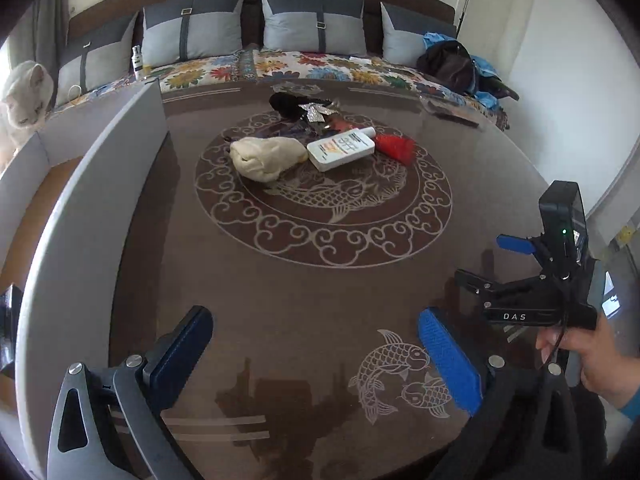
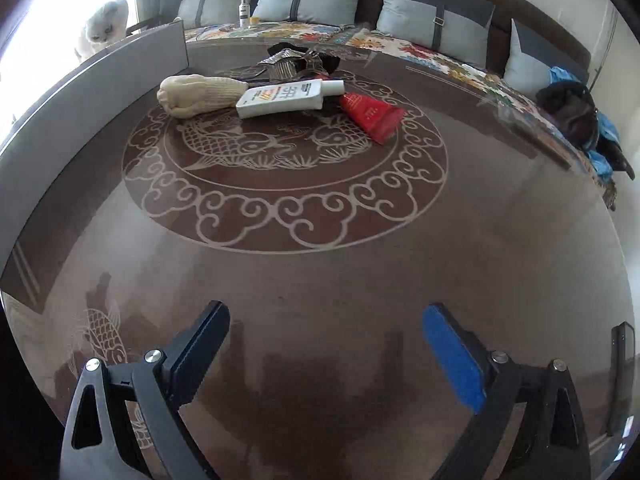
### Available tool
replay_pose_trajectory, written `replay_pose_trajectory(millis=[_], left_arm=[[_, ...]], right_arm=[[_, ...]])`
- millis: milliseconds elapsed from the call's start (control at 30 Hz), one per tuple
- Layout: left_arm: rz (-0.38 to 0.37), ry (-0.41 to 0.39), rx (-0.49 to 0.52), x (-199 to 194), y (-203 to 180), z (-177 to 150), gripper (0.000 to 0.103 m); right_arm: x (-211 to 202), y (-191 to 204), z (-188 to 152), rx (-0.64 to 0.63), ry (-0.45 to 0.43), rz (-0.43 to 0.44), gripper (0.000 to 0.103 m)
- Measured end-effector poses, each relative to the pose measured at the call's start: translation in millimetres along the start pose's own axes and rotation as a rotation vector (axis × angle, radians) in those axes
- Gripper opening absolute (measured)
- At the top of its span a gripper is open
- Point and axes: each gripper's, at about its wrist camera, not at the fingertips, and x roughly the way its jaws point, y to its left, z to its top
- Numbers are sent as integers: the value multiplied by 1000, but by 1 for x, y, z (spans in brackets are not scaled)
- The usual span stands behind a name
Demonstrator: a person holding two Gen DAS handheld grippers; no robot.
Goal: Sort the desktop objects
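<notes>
Left wrist view: heap of objects at the centre of the worktop point(image 1: 320, 300), on the round carp medallion, well apart from both sets of jaws; grey-walled box point(image 1: 100, 208) along the left edge, likely the sorting bin.

Counted, as far as visible: one cream knitted glove point(image 2: 196, 94), one white flat bottle point(image 2: 286, 98), one red tube point(image 2: 370, 116), one black soft item point(image 1: 286, 105) behind, several silvery foil packs point(image 1: 318, 112) too tangled to count; red tube showing in the left wrist view only as a blurred red shape beside the bottle.

Handling, judged: glove soft and light, best pinched across its bunched middle; bottle stiff, smooth, probably slippery, resting partly on the glove and on the tube, best taken across its narrow flat sides near the middle; tube squashy, light, best taken near the firm cap end, though pinned under the bottle, so bottle first; foil packs thin and flat, awkward to lift off glossy glass.

Left gripper point(image 1: 316, 352) released, jaws wide, nothing between; right gripper point(image 2: 326, 352) likewise released and empty, seen too at the right edge in a hand point(image 1: 592, 360).

One white cat point(image 1: 24, 100) beyond the box; four cushions point(image 1: 312, 20) on the sofa behind.
</notes>
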Motion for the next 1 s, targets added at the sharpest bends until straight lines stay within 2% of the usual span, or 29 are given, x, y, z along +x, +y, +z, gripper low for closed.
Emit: replay_pose_trajectory(millis=[133,233,367,500,1000], left_arm=[[59,84,56,57,-22,-5,103],[108,79,58,75,-21,7,103],[110,95,17,95,-14,23,103],[122,-3,8,95,-13,17,103],[127,-7,6,97,-15,18,103]], right_arm=[[5,-17,-6,55,-24,16,102],[6,-20,-10,86,-61,37,103],[7,-18,-9,89,-66,28,103],[7,-19,-9,89,-67,28,103],[6,-18,-10,89,-68,29,103]])
